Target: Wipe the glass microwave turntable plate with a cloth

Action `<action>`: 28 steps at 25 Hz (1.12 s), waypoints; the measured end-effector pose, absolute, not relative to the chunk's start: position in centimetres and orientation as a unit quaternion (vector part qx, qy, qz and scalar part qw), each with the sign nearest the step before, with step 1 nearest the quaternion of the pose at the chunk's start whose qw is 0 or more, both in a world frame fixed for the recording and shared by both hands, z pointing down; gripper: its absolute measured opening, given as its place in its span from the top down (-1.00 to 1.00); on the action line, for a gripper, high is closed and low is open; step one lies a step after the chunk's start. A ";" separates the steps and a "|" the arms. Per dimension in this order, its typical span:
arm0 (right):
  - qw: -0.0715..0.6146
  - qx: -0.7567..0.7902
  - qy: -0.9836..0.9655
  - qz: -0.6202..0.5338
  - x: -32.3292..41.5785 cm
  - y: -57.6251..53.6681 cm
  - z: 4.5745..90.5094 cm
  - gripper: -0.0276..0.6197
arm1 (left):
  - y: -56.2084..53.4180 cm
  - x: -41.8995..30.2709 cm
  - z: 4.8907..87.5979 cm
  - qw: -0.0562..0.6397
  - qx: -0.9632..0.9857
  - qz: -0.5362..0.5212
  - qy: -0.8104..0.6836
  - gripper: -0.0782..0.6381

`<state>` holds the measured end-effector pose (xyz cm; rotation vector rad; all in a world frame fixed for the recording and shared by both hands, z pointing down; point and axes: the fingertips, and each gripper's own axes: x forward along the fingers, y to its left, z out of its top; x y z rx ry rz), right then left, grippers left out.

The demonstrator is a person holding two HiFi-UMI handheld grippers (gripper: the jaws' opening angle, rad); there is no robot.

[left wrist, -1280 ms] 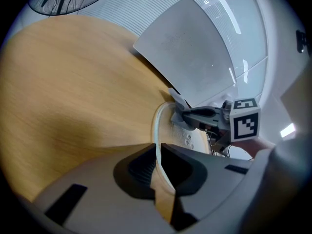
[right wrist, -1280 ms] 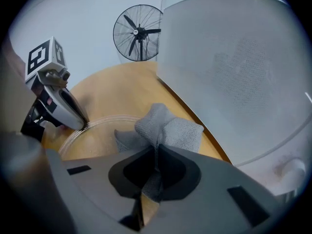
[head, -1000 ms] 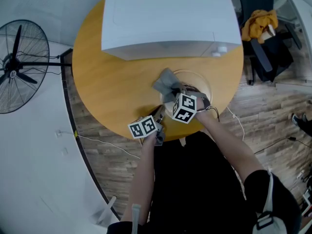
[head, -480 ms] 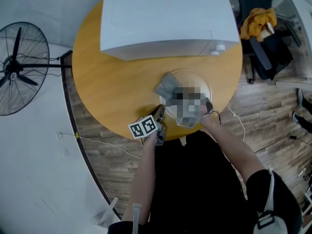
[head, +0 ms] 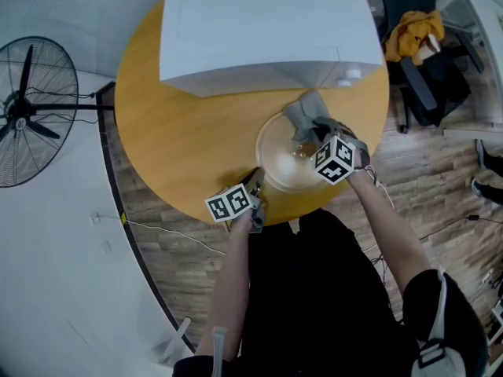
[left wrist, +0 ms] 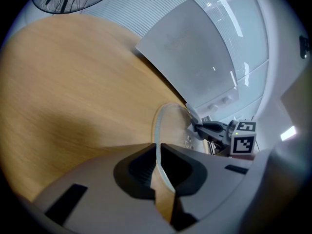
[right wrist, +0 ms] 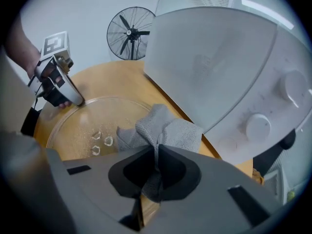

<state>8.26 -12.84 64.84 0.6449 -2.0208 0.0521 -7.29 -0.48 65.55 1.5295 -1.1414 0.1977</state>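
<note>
A clear glass turntable plate [head: 287, 157] lies on the round wooden table [head: 181, 132], in front of the white microwave [head: 263, 30]. My left gripper [head: 255, 187] is shut on the plate's near-left rim [left wrist: 157, 145], seen edge-on in the left gripper view. My right gripper [head: 313, 132] is shut on a grey cloth [head: 305, 110], which rests on the plate's far-right edge close to the microwave. In the right gripper view the cloth [right wrist: 163, 130] bunches out of the jaws over the plate [right wrist: 92, 126], with the left gripper [right wrist: 80, 102] at the plate's far rim.
A standing fan [head: 31, 108] is on the floor to the left. A dark chair with a yellow garment [head: 415, 38] stands at the right. The microwave's knobs [right wrist: 258, 126] sit just right of the cloth. A cable [head: 157, 228] runs along the wood floor below the table.
My right gripper has dragged the cloth from the plate's left side across to its far-right edge. The left gripper has stayed on the rim.
</note>
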 end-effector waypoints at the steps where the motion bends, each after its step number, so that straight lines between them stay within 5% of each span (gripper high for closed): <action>1: 0.487 0.272 -0.830 0.028 8.6 -12.8 64.9 0.83 | -0.5 -7.3 65.6 0.574 0.653 0.084 -0.487 0.71; 20: 0.470 0.113 -0.875 -0.011 -1.2 1.3 65.2 0.84 | -0.4 -7.4 65.5 0.575 0.651 0.085 -0.488 0.71; 28: 0.467 0.177 -0.866 -0.007 3.2 -2.6 65.2 0.82 | -0.5 -7.4 65.5 0.573 0.652 0.084 -0.488 0.71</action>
